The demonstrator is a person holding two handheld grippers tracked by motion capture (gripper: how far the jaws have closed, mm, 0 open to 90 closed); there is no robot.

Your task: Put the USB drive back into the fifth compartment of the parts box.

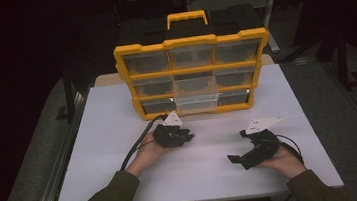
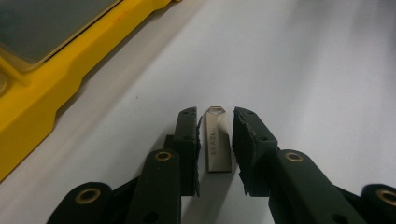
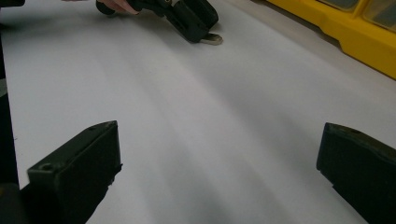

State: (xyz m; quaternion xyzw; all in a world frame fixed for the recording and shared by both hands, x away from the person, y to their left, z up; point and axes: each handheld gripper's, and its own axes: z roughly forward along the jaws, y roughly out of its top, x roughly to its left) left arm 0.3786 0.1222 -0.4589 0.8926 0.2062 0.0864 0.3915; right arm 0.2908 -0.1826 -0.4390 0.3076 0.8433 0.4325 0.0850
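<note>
I had the left gripper point(image 2: 215, 140) narrowly open astride the flash drive point(image 2: 217, 144), flat on the counter point(image 1: 120, 137). Right gripper point(image 1: 250, 154) idled wide open, empty. Advised closing squarely, centred.

The high view looks forward and down from above the person's side, taking in the whole white worktop point(image 1: 124, 176) and the yellow drawer organizer point(image 1: 194, 73) at its far edge. The left gripper view sits low, close to the surface, with the organizer's yellow frame point(image 2: 42, 93) at its left. The right gripper view skims the worktop too, facing the left hand-held gripper point(image 3: 205, 35) farther off.
</note>
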